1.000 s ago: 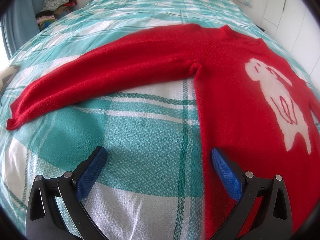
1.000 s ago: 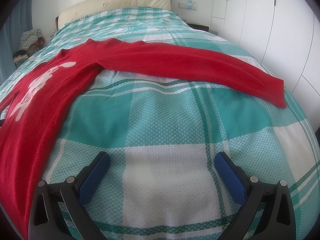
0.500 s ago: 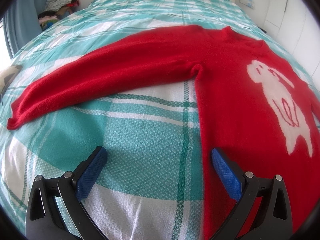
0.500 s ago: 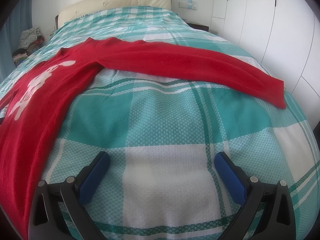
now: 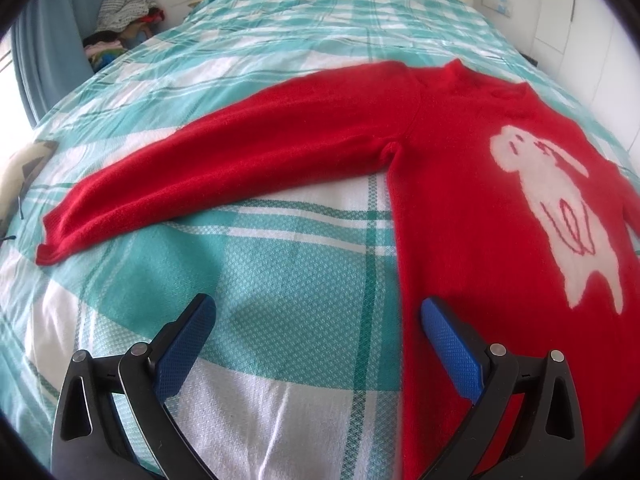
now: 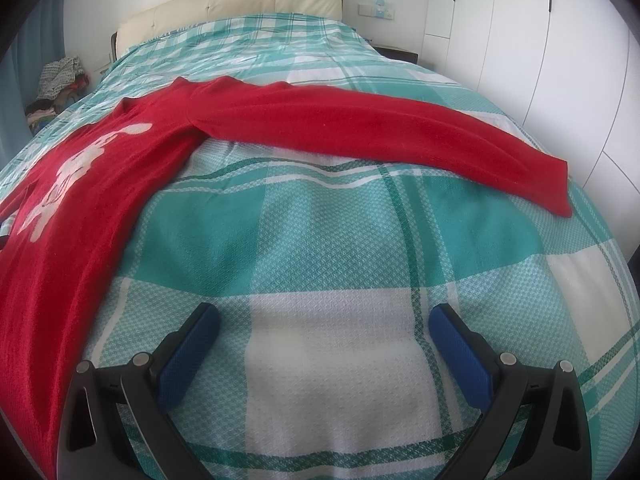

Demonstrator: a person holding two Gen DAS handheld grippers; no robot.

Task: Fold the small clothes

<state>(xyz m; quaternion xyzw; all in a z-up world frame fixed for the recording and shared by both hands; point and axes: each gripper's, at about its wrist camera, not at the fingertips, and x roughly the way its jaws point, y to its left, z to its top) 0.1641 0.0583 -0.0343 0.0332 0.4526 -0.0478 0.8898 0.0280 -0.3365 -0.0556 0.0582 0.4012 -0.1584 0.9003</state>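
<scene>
A red sweater (image 5: 460, 200) with a white rabbit on its front lies flat and face up on the bed, both sleeves spread out. Its left sleeve (image 5: 208, 176) reaches toward the bed's left side. My left gripper (image 5: 316, 320) is open and empty, low over the bedspread, with its right finger (image 5: 448, 344) over the sweater's left side edge near the hem. In the right wrist view the sweater (image 6: 92, 184) lies at the left and its right sleeve (image 6: 400, 132) stretches to the right. My right gripper (image 6: 324, 320) is open and empty over bare bedspread, short of that sleeve.
The bed has a teal and white checked cover (image 6: 320, 240) and a cream headboard (image 6: 240, 4). A pile of clothes (image 5: 124, 12) sits beyond the bed's far left side. White wardrobe doors (image 6: 540, 60) stand along the right.
Both views have tilted up and shifted slightly, so the sweater sits a little lower in the frames. Both grippers stay open and empty. The sweater has not moved.
</scene>
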